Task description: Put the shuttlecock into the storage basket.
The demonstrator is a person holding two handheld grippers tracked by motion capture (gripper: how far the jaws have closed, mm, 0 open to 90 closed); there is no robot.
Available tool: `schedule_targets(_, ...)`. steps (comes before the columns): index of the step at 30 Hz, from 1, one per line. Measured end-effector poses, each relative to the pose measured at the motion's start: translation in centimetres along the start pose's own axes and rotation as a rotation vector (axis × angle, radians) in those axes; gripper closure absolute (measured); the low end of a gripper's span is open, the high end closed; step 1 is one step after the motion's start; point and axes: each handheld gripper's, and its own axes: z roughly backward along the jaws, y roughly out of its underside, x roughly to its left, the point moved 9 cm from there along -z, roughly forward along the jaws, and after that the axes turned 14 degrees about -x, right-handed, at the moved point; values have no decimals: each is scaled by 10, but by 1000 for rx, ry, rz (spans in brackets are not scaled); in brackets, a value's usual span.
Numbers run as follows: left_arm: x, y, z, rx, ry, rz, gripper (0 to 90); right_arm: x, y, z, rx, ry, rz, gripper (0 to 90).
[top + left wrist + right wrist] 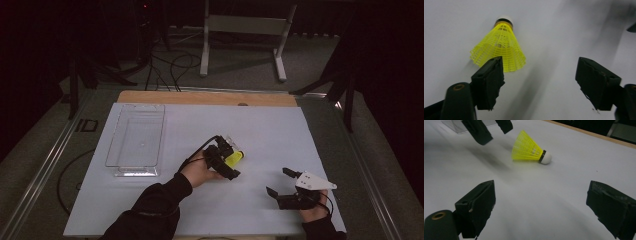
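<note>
Yellow shuttlecock (233, 159) lying on its side on the white table sheet (260, 130), near the middle, white cork tip (546, 158) resting on the sheet and mesh skirt flared toward the left gripper. Left gripper (223, 161) right over the skirt end, held in a hand (197, 172) with a dark sleeve. In the left gripper view, 2 black jaws spread apart with bare sheet between them; 1 jaw tip overlapping the skirt edge, contact impossible to confirm. Nothing pinched. Seen from the right gripper view, the same 2 jaws hanging just above and beside the skirt.

Right gripper (280, 184) well apart, near the right front of the sheet, grey three-cornered plate (314, 181) on top. Jaws wide, nothing between them but sheet, pointed toward the shuttlecock.

Clear plastic tray (120, 145) at the left of the sheet, well apart from both grippers.
</note>
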Motion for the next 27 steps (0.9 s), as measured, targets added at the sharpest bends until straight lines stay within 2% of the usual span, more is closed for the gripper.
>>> schedule_targets(4,6,2,-7,16,-29,10,283,0,0,0,0,-2,-4,89)
schedule_targets(10,9,4,-16,35,-30,10,376,1,1,0,3,-4,-6,89)
schedule_targets(18,13,2,-27,55,-39,-4,557,1,1,-1,3,-6,-6,89)
schedule_targets(21,16,1,-30,63,-60,-10,566,1,1,0,3,-8,-7,89)
schedule_targets(27,18,1,-38,84,-66,-12,664,1,1,0,3,-9,-9,89)
